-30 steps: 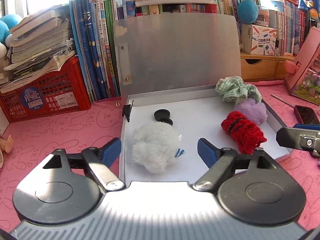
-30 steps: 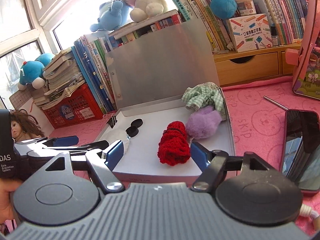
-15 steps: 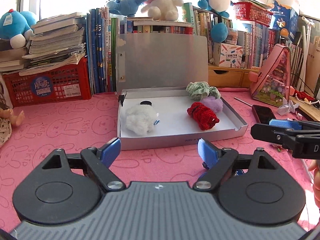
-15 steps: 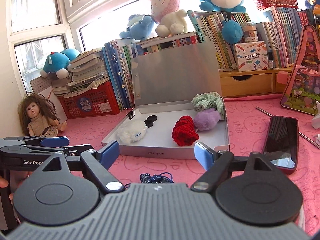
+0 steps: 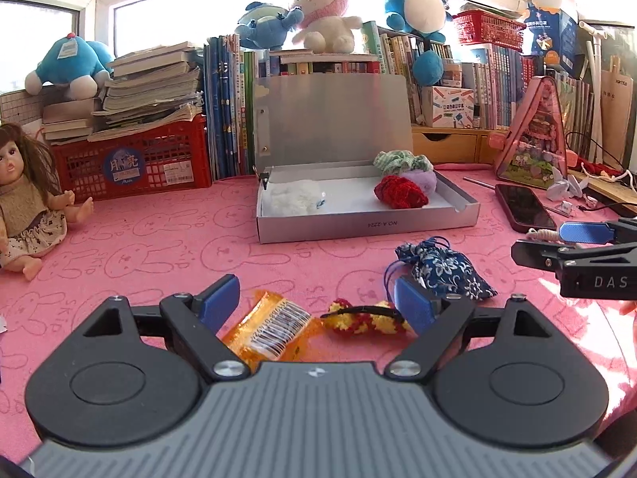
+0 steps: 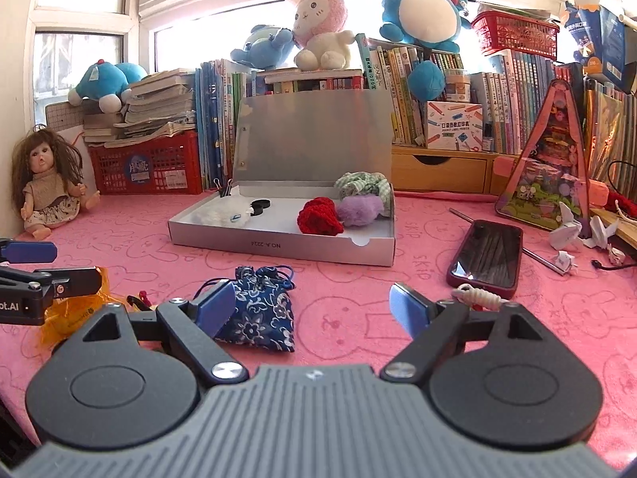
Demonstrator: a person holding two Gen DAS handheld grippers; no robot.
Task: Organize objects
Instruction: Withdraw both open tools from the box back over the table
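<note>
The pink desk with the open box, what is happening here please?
A person is tidying small things into the open silver box, holding a two-finger gripper in each hand. It already holds a red knitted roll, a purple pompom and a white fluffy ball. The left gripper and right gripper are open and empty above the blue floral pouch and orange wrapper.
</note>
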